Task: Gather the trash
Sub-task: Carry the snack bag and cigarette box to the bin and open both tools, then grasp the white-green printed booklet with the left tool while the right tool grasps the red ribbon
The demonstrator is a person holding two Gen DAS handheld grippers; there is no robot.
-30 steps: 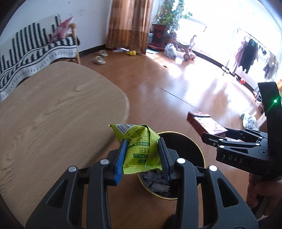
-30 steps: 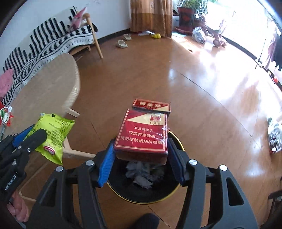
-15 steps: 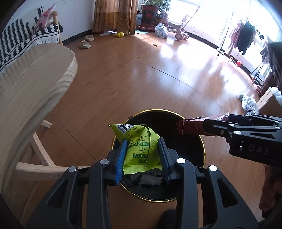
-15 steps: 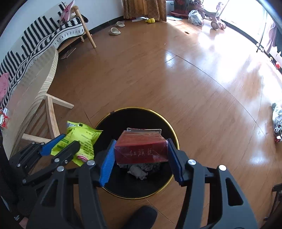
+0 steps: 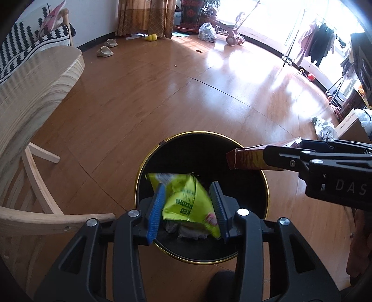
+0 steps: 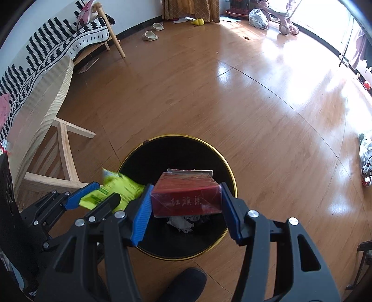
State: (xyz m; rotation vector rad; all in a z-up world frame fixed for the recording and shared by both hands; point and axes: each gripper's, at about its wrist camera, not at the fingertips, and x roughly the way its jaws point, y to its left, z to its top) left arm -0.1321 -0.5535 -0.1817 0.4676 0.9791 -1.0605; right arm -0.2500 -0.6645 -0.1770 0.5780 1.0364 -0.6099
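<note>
Above the bin point(image 5: 260, 253), left tool point(image 5: 189, 204) has just loosened, yellow packet point(image 5: 188, 204) slipping; right tool point(image 6: 186, 204) clamps red box point(image 6: 186, 199).

A home living room — sofa point(image 6: 58, 44), slippers point(image 5: 105, 51), wooden floor point(image 5: 186, 93), child's tricycle point(image 5: 230, 34).

Glossy wood-plank floor point(image 5: 162, 97), strong sun glare toward the window side. White wall point(image 5: 93, 21); patterned brown curtain point(image 5: 144, 18). Striped black-and-white sofa throw point(image 6: 46, 46) on a wooden frame. Light wooden table point(image 5: 30, 93) at left. Slippers point(image 5: 104, 51), potted plant point(image 5: 193, 11), child's tricycle point(image 5: 230, 34).
</note>
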